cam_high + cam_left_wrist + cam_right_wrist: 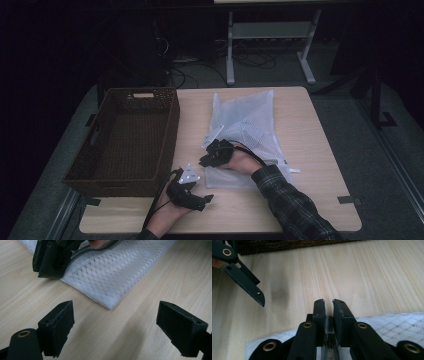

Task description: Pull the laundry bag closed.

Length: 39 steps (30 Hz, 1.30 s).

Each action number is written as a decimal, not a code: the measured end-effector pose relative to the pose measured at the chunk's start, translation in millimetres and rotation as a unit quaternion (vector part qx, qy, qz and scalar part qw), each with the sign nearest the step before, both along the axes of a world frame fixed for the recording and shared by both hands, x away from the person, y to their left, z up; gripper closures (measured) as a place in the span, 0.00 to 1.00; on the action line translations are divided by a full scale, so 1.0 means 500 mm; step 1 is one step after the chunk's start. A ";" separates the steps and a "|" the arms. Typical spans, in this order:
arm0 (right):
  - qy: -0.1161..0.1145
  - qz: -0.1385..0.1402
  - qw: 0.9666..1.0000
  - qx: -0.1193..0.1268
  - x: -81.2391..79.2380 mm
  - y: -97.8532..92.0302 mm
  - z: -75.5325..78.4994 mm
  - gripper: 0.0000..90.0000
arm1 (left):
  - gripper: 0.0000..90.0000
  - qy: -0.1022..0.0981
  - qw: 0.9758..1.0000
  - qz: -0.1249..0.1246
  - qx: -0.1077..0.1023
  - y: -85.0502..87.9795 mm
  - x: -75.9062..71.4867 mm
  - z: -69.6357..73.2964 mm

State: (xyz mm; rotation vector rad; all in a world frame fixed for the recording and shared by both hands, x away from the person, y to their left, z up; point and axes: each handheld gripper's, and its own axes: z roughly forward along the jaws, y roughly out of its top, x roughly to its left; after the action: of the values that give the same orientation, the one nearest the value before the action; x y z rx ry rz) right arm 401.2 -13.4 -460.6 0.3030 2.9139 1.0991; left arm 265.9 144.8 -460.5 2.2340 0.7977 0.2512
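The white mesh laundry bag (247, 135) lies flat on the tabletop (310, 150), right of centre, its far end near the far edge and its near end toward the near edge; a woven brown basket (127, 140) occupies the left side, apart from the bag.

The right gripper (209, 159) rests on the bag's left edge at its near end; its jaws are nearly together, pinching what appears to be the zipper pull (329, 340); the narrow gap between the pads holds that small part only.

The left gripper (204, 200) sits on bare wood near the near edge, just short of the bag's near-left corner (110, 305); its jaws stand wide apart with nothing between them.

Handling judgement: the bag is light, limp and thin; it will drape and slide on smooth wood rather than resist; the mesh may snag. Take hold at the hemmed corner or seam, where the fabric is doubled; brace there while the zipper is drawn.
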 end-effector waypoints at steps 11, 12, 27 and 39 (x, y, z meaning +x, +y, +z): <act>-0.002 -0.003 1.000 0.017 -0.005 -0.011 0.009 0.89 | 0.16 0.001 1.000 0.002 -0.008 0.000 -0.002 0.001; -0.003 -0.002 1.000 0.019 -0.005 -0.013 0.011 0.89 | 0.16 0.001 1.000 0.002 -0.007 0.001 -0.002 0.001; -0.003 -0.012 0.999 0.045 -0.010 -0.051 0.029 0.89 | 0.16 0.001 1.000 0.000 -0.005 -0.001 -0.001 0.001; -0.003 -0.018 0.999 0.041 -0.025 -0.092 0.016 0.88 | 0.17 0.003 1.000 0.000 -0.003 -0.003 -0.001 -0.001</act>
State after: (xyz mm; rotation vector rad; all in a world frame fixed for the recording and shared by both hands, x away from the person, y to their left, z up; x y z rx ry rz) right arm 388.8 -59.2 -452.5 0.3516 2.8525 1.2132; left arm 265.6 143.3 -460.8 2.2297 0.7998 0.2409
